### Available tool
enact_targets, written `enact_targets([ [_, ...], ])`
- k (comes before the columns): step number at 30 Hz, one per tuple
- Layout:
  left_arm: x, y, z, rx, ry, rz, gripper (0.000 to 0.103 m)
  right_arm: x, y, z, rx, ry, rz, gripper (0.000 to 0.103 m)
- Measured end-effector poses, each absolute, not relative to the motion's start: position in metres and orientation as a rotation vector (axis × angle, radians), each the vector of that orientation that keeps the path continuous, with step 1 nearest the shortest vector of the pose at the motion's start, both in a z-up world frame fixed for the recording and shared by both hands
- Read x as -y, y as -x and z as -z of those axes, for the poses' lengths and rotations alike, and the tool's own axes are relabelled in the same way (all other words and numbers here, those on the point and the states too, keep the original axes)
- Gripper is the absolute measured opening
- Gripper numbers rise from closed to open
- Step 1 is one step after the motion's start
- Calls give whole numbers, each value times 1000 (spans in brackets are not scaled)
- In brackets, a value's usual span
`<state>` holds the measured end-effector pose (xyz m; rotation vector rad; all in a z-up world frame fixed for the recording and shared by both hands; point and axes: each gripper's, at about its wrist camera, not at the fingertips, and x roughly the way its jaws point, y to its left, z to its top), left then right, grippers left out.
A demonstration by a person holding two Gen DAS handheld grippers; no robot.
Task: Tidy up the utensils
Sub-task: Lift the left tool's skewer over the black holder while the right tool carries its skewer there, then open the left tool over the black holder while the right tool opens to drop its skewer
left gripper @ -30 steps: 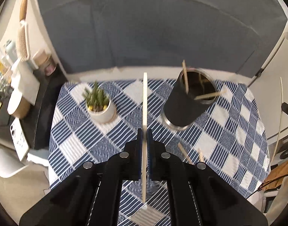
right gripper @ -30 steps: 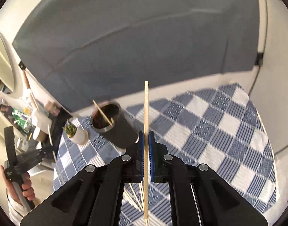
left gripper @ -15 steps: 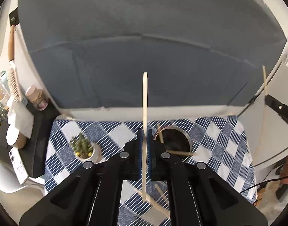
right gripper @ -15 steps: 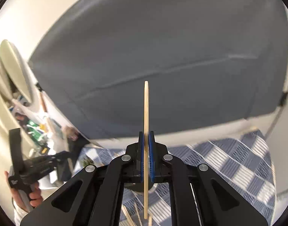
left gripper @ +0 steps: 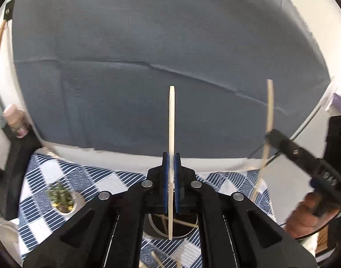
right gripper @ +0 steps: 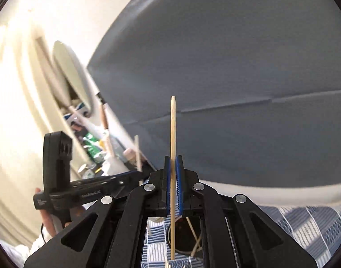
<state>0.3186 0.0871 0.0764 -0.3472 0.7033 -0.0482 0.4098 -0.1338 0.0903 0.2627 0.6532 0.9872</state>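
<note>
Both grippers have lifted and tilted upward since the earlier frames; the grey backdrop (left gripper: 148, 44) now fills most of each view. Left gripper (left gripper: 171, 178): blue pads pressed together on a wooden chopstick (left gripper: 171, 134), upright. Right gripper (right gripper: 173, 185): pinching a second chopstick (right gripper: 173, 145), upright. Black cup (left gripper: 186, 227): on the blue-and-white checked tablecloth (left gripper: 92, 178), below both grippers, several chopsticks inside. Loose chopsticks (left gripper: 157, 258): on cloth before the cup. Potted plant (left gripper: 61, 198): left of cup.
</note>
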Motion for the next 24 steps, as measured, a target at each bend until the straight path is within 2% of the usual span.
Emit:
enact_targets([
  [13,-87,-330,-24,-644,401,56,5,108,-433,-34,-653,-297,-1147,5],
  [20,-82,-327,-13,-647,363,47,5,106,-435,-9,-656,-306,-1106,5],
  [24,-90,-322,-15,-636,384,50,6,108,-430,-7,-651,-295,-1102,10],
])
